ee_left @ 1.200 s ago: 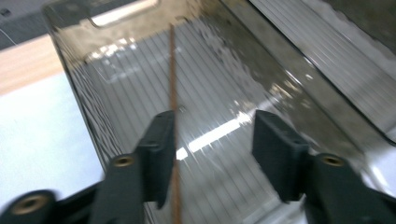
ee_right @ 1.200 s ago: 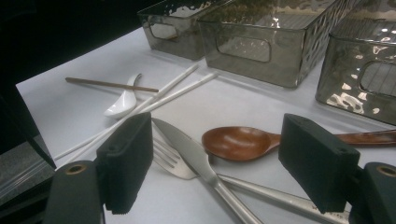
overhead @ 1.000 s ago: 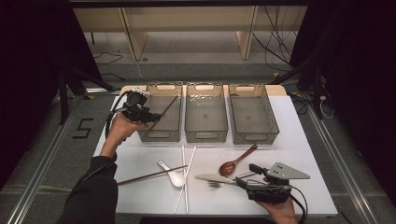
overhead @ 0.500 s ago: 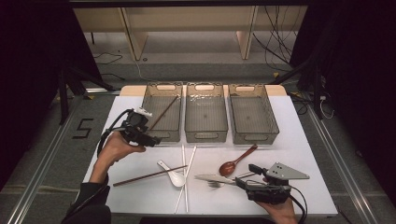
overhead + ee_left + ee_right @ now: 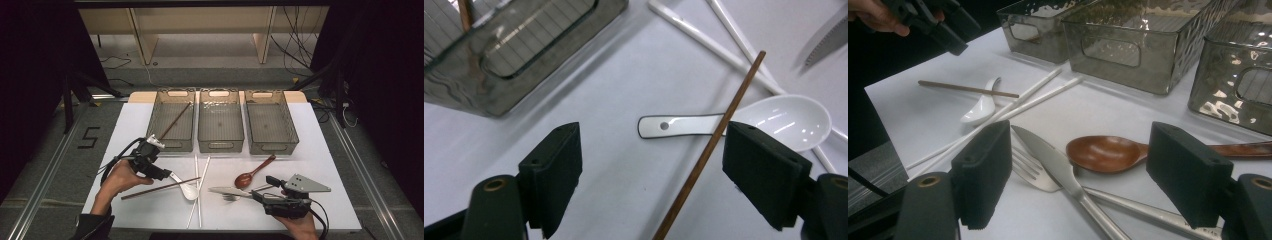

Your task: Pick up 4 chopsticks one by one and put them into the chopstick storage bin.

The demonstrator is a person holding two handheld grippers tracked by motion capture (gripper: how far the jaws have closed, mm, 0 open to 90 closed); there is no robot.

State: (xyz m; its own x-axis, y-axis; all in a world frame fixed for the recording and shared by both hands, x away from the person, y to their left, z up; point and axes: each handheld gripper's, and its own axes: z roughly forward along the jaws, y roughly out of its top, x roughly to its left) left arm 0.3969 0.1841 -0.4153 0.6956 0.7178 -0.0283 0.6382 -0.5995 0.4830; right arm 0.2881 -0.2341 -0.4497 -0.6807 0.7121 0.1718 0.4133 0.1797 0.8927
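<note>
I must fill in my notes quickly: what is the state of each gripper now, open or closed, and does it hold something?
Left gripper: open, holding nothing, jaws just opened wider, above the brown chopstick.
Right gripper: open, holding nothing.

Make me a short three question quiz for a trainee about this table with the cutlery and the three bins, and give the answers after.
1. True or false: the left gripper is shut on the brown wooden chopstick on the table.
2. Which clear plastic bin already holds a brown chopstick: A left, B middle, C right?
3. Fill in: the brown chopstick on the table lies across the handle of the white ceramic ____.

Key
1. False; its jaws have just been opening and stand apart around it.
2. A, the left bin.
3. Soup spoon.
</note>
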